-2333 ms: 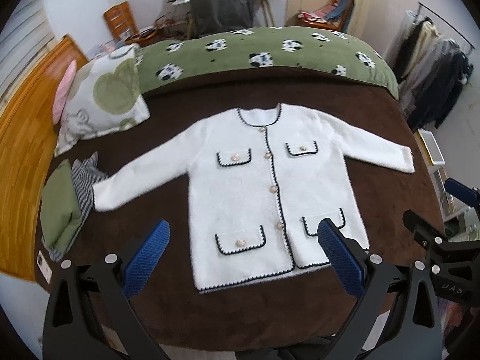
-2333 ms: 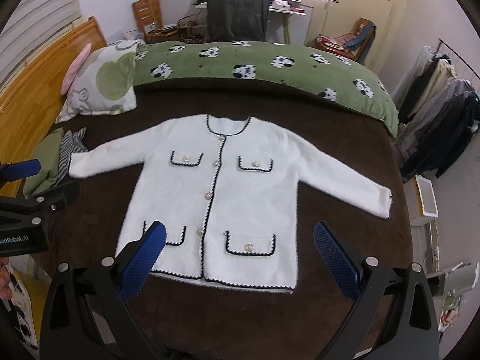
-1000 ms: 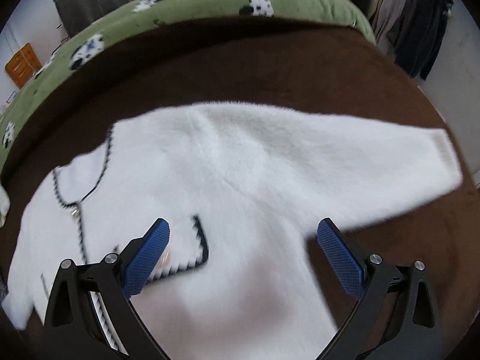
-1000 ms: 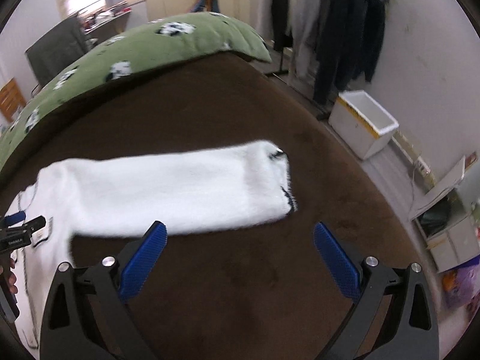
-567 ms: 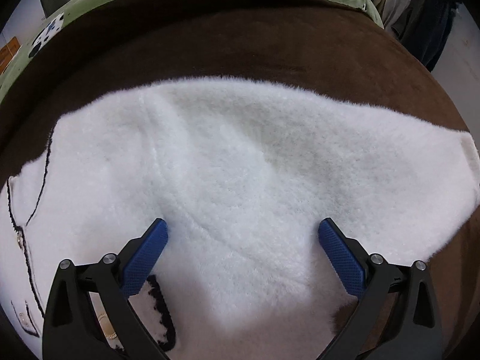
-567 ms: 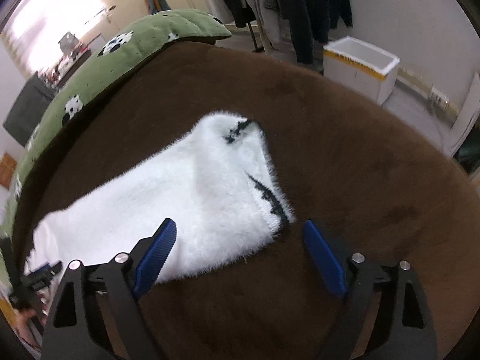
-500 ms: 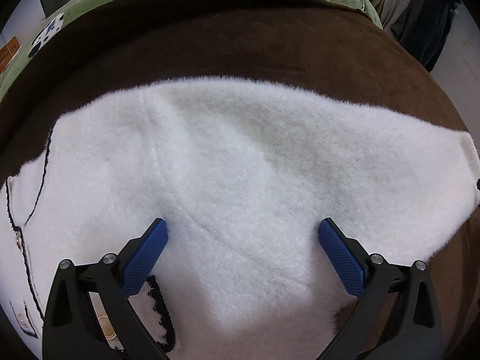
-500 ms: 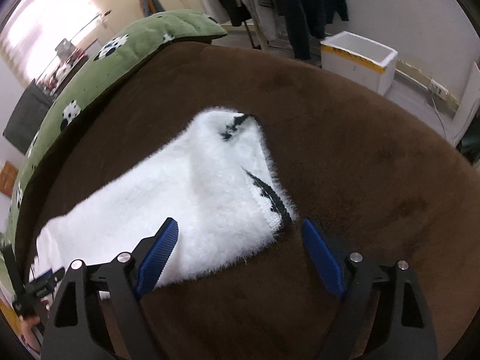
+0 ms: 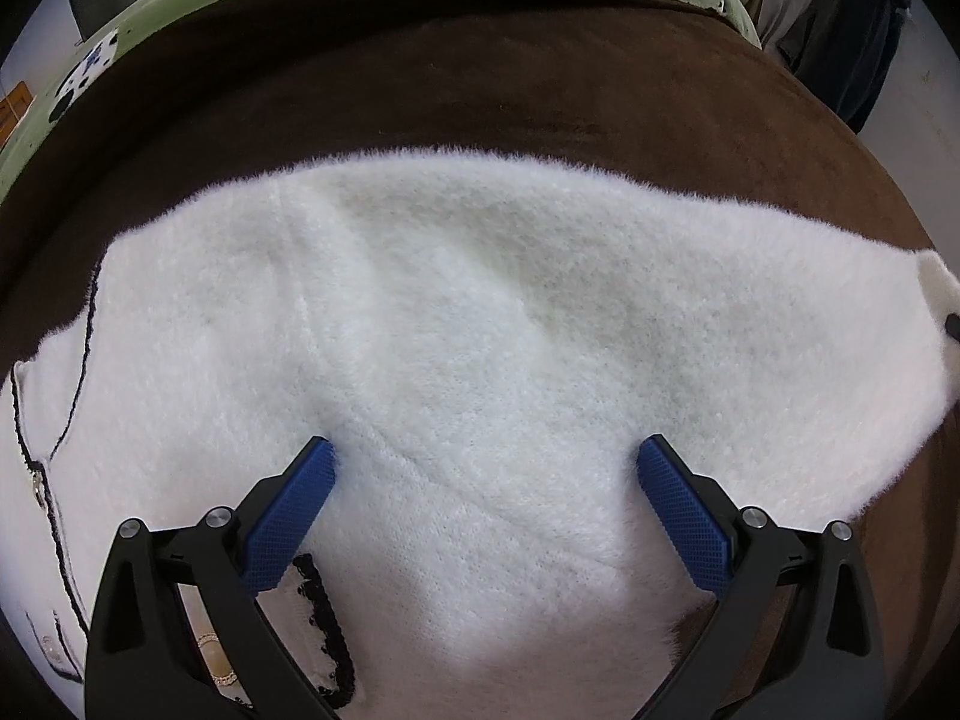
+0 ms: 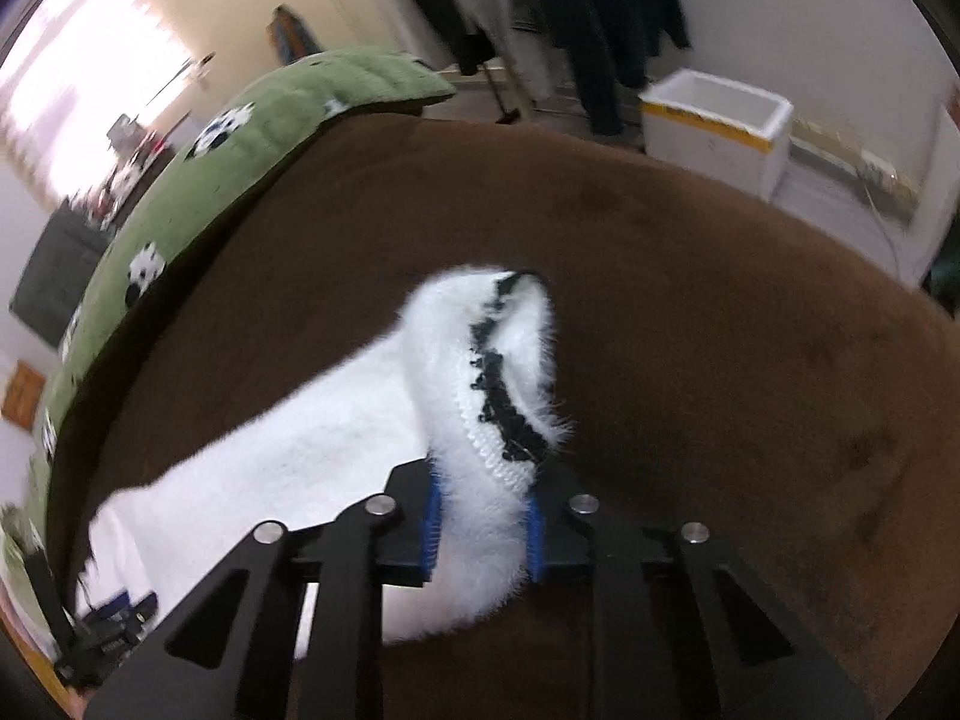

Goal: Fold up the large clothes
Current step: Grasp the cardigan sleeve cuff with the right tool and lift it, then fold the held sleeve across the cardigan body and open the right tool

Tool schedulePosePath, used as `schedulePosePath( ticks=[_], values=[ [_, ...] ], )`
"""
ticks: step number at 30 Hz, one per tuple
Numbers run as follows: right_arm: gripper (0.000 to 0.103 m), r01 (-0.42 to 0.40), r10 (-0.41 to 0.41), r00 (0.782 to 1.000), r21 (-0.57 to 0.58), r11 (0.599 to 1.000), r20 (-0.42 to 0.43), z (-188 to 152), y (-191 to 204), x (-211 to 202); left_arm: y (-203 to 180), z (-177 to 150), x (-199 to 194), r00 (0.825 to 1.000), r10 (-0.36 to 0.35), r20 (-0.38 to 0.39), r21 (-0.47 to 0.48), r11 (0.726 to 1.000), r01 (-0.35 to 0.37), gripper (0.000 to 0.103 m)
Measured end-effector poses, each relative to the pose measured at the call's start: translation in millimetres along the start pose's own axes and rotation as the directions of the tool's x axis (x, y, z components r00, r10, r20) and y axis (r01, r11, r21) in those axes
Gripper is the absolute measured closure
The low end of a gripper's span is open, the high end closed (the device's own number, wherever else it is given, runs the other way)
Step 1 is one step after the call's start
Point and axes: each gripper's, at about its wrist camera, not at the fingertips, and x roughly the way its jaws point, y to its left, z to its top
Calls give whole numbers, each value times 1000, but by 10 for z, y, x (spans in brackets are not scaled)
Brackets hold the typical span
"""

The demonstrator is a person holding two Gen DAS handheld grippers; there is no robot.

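The white cardigan is spread on the brown bedspread. Only the right-wrist view shows the right gripper, just closed, clamped on the sleeve cuff. The left gripper is held apart, apparently resting at the shoulder.

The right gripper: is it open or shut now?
Shut on the cuff. The right gripper has just been closing, and its blue pads press the white sleeve end from both sides.
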Motion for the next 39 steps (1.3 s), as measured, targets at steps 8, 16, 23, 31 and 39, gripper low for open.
schedulePosePath(
  ticks=[8, 16, 23, 31, 39],
  values=[
    [85, 58, -57, 998, 48, 997, -29, -153, -193, 128, -74, 88, 63, 1000, 3, -4, 6, 1000, -3, 5],
    [86, 100, -100, 995, -3, 995, -16, -146, -89, 99, -51, 39, 66, 1000, 7, 8, 6, 1000, -7, 5],
    [87, 74, -69, 997, -115, 991, 46, -5, 280, -264, -6, -28, -5, 999, 2, 41, 1, 1000, -2, 6],
    [87, 50, -4, 989, -309, 950, 148, 41, 1323, -999, 277, -254, -558, 997, -11, 72, -18, 1000, 13, 6],
    [87, -81, 175, 974, -500, 862, 144, -430, 2926, -1590, 1115, -926, -1442, 994, 64, 84, -75, 995, -58, 6]
  ],
)
